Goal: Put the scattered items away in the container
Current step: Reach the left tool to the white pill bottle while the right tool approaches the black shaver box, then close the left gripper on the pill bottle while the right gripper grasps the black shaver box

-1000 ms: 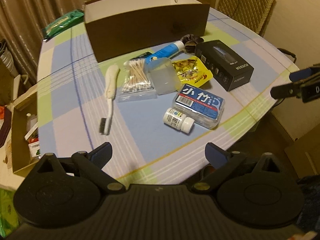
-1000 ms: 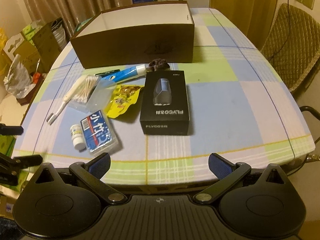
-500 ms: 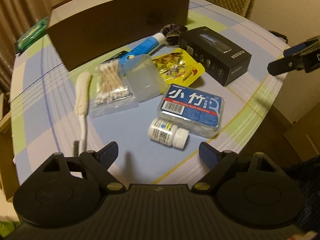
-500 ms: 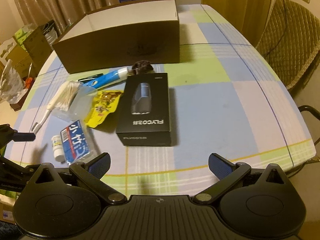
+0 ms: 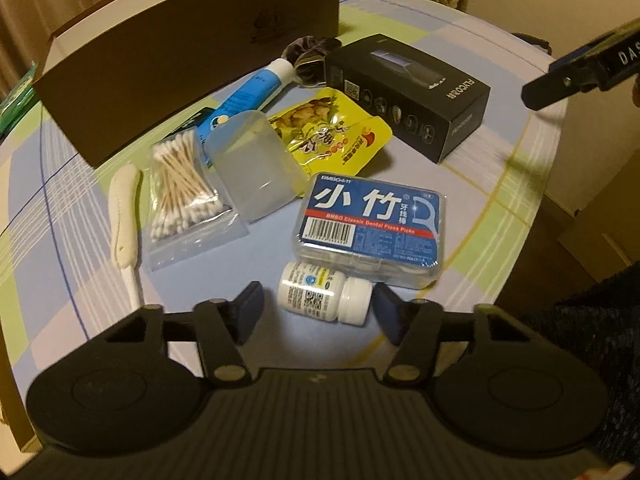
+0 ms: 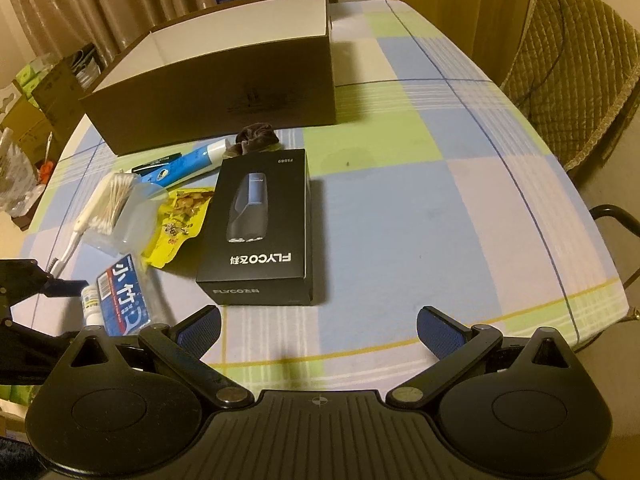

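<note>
My left gripper (image 5: 318, 310) hangs low over the checked worktop (image 6: 400, 220), its fingers (image 5: 248, 310) closing on either side of the small white pill bottle (image 5: 324, 298), which lies on its side between them; the pads look just short of it, though the blur leaves that uncertain. At twelve o'clock from the bottle, touching it, sits the clear floss-pick case (image 5: 372, 228) with its blue label. Beyond that, towards eleven o'clock, lie the frosted plastic cup (image 5: 252, 168) on its side, the bag of cotton swabs (image 5: 184, 192), the white brush (image 5: 126, 216), the yellow snack pouch (image 5: 332, 136) and the blue-and-white tube (image 5: 248, 96). The black shaver box (image 6: 260, 232) lies flat at one o'clock, a dark hair scrunchie (image 6: 254, 138) just behind it. The brown cardboard container (image 6: 224, 80) stands open at the far side, its white inner walls showing. My right gripper (image 6: 318, 332) hovers over the near edge of the worktop, fingers (image 6: 440, 334) wide apart with nothing between them, the shaver box just ahead.
</note>
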Demonstrator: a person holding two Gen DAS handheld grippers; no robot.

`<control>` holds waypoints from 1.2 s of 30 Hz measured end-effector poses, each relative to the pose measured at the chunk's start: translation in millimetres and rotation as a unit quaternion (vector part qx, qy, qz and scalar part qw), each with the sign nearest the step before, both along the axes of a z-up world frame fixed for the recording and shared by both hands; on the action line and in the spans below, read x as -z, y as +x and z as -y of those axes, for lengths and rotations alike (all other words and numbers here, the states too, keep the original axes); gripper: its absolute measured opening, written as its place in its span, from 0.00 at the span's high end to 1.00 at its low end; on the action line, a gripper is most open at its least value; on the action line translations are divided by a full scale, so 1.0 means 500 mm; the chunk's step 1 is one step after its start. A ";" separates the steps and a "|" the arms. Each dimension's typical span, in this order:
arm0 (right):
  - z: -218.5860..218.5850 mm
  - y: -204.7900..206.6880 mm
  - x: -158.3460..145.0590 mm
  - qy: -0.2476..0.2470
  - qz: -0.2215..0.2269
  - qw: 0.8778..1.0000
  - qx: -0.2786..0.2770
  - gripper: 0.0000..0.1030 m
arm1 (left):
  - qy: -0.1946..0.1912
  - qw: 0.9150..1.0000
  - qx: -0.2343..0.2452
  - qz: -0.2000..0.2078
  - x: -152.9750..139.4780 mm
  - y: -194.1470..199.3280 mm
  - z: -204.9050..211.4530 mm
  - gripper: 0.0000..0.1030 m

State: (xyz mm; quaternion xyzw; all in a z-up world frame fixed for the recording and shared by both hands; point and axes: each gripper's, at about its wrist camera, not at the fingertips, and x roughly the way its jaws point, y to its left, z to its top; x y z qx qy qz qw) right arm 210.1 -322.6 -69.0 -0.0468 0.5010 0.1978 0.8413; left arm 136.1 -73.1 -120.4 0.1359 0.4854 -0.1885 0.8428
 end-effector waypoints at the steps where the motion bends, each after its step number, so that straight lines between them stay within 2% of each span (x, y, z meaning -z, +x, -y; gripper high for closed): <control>1: -0.001 0.002 0.000 0.000 -0.001 1.000 -0.002 0.02 | -0.002 1.000 0.003 -0.001 0.001 0.001 -0.001 0.55; 2: -0.002 0.004 0.001 0.000 -0.001 1.000 -0.004 0.02 | -0.006 1.000 0.004 -0.001 0.001 0.002 -0.002 0.58; 7: -0.015 0.016 0.000 0.004 0.000 1.000 -0.021 0.02 | -0.009 1.000 -0.015 0.002 0.000 0.001 -0.019 0.58; 15: -0.053 0.045 0.003 0.003 0.009 0.998 -0.058 0.02 | -0.008 0.994 -0.107 -0.005 0.001 0.006 -0.074 0.58; 19: -0.082 0.059 0.009 0.001 0.014 0.997 -0.081 0.02 | -0.010 0.991 -0.137 -0.009 0.002 0.010 -0.083 0.58; 28: -0.144 0.090 0.039 -0.017 0.022 0.992 -0.125 0.02 | -0.008 0.985 -0.170 -0.014 -0.001 0.021 -0.077 0.58; 36: -0.170 0.118 0.093 -0.048 0.016 0.990 -0.133 0.02 | -0.006 0.982 -0.189 -0.016 0.000 0.037 -0.066 0.58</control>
